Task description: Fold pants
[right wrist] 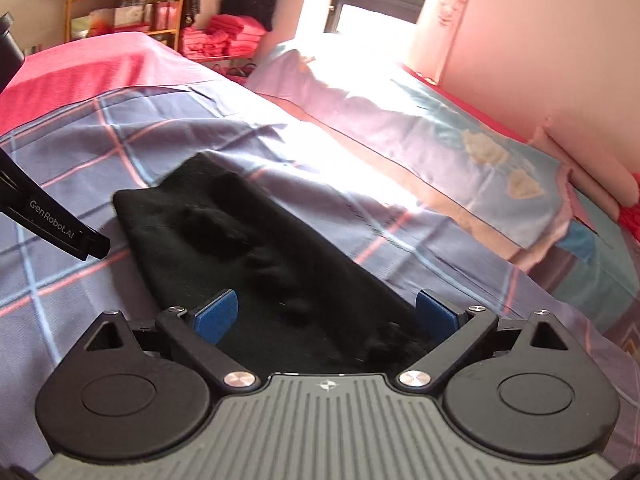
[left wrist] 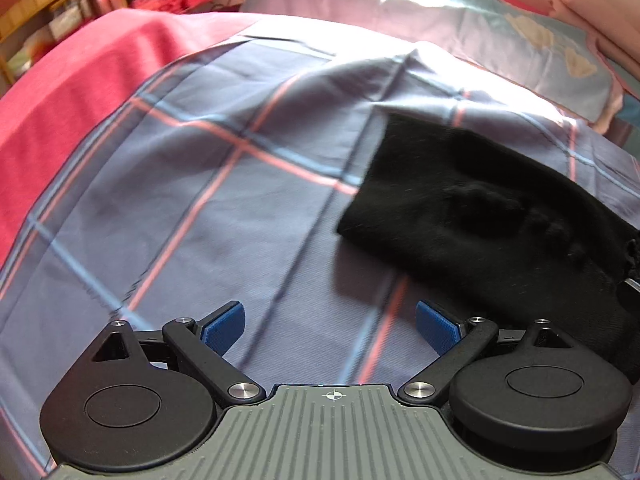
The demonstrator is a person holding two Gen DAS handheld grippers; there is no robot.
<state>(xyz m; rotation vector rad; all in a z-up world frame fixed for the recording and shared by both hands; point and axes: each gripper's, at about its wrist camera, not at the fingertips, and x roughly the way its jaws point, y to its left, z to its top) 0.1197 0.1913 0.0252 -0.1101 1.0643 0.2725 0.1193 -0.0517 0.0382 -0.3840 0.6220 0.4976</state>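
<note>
The black pants (left wrist: 488, 216) lie folded into a long strip on the plaid bed cover (left wrist: 208, 184). In the left wrist view they are to the right of my left gripper (left wrist: 330, 326), which is open over bare plaid cloth with nothing between its blue pads (left wrist: 224, 328). In the right wrist view the pants (right wrist: 248, 248) run from the middle down under my right gripper (right wrist: 326, 316). Its jaws stand wide apart above the cloth and hold nothing. A black part of the left gripper (right wrist: 52, 220) shows at the left edge of that view.
A pale patterned pillow (right wrist: 460, 160) lies at the head of the bed by a pink wall. Red bedding (left wrist: 68, 104) covers the far left side. A wooden shelf (right wrist: 128, 4) and stacked red towels (right wrist: 224, 36) stand beyond the bed. Strong window light washes out the cover's middle.
</note>
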